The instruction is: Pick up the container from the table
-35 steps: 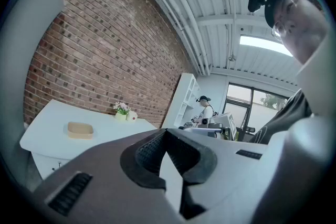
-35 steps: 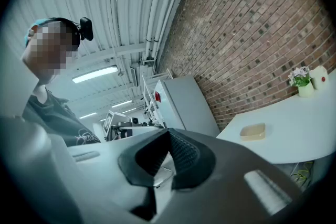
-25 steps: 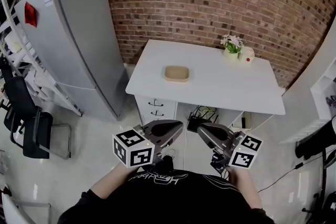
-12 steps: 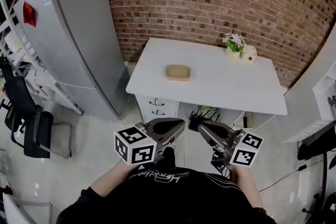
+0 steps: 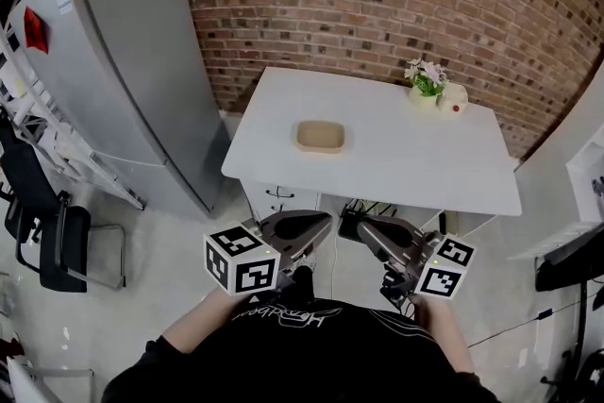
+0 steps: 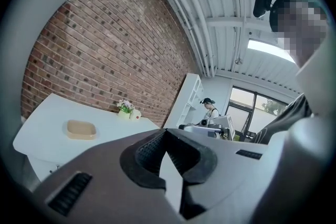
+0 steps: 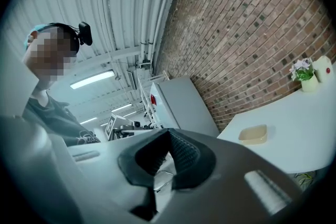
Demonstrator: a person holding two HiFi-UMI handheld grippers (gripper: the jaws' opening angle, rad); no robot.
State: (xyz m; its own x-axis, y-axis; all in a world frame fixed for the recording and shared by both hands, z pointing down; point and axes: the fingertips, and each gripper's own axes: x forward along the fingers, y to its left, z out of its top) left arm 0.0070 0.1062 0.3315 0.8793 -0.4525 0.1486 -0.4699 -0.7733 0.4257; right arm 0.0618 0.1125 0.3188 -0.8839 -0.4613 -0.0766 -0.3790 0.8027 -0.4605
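Note:
A shallow beige container (image 5: pixel 320 136) lies alone on the left half of the white table (image 5: pixel 396 165); it also shows as the container (image 6: pixel 81 129) and the container (image 7: pixel 253 134) in the gripper views. Both grippers hang low by the person's chest, well short of the table's near edge. My left gripper (image 5: pixel 314 225) is shut with nothing in it, its jaws meeting at the tip (image 6: pixel 167 134). The right gripper (image 5: pixel 364 230) is likewise shut and empty (image 7: pixel 169 132).
A small flower pot (image 5: pixel 426 80) and a white object with a red dot (image 5: pixel 454 98) stand at the table's back right. A grey fridge (image 5: pixel 123 80) is to the left, a black chair (image 5: pixel 47 222) beyond it. Drawers (image 5: pixel 283 198) and cables sit under the table. A brick wall is behind.
The head view has shifted a little, so the table sits slightly further right. Both grippers stay shut, in about the same place.

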